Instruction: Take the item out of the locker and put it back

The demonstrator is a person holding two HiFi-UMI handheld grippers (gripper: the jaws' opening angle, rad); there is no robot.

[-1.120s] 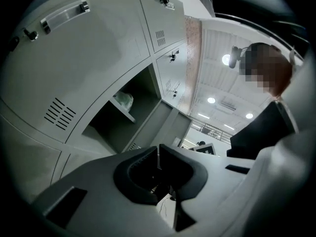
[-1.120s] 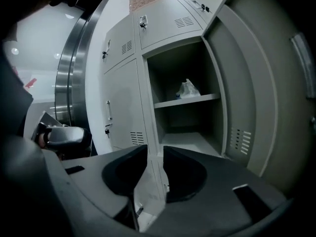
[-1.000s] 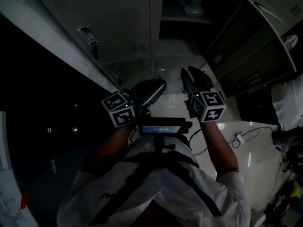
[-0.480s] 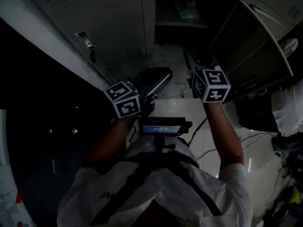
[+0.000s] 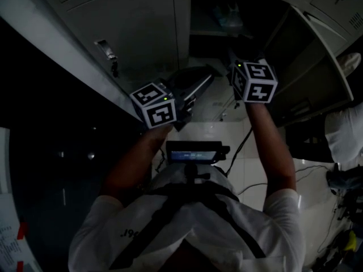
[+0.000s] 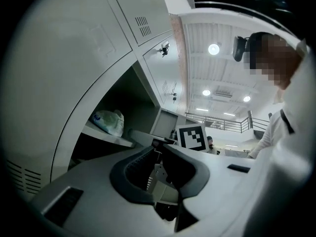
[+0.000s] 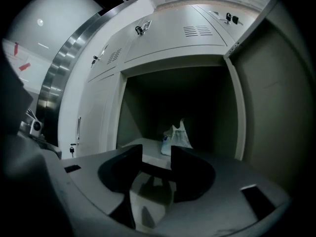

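The item is a pale plastic bag (image 5: 229, 17) lying on the shelf of the open grey locker compartment (image 5: 199, 34). It shows in the left gripper view as the bag (image 6: 109, 122) and in the right gripper view as the bag (image 7: 177, 136). My right gripper (image 7: 156, 154) points level at the opening, short of the shelf. It is open, its jaws have just been opening, and nothing is between them. Its marker cube (image 5: 255, 81) hides most of it in the head view. My left gripper (image 5: 207, 80) is lower left, jaws (image 6: 159, 144) shut and empty.
The compartment's door (image 5: 309, 47) stands open on the right. Closed locker doors with latches (image 5: 108, 52) fill the left. A person in white (image 5: 346, 132) stands at the right edge. Cables (image 5: 295, 166) lie on the glossy floor. A device (image 5: 193, 152) hangs at my chest.
Both grippers have moved up the head view toward the open compartment, the right one further. The bag has not moved.
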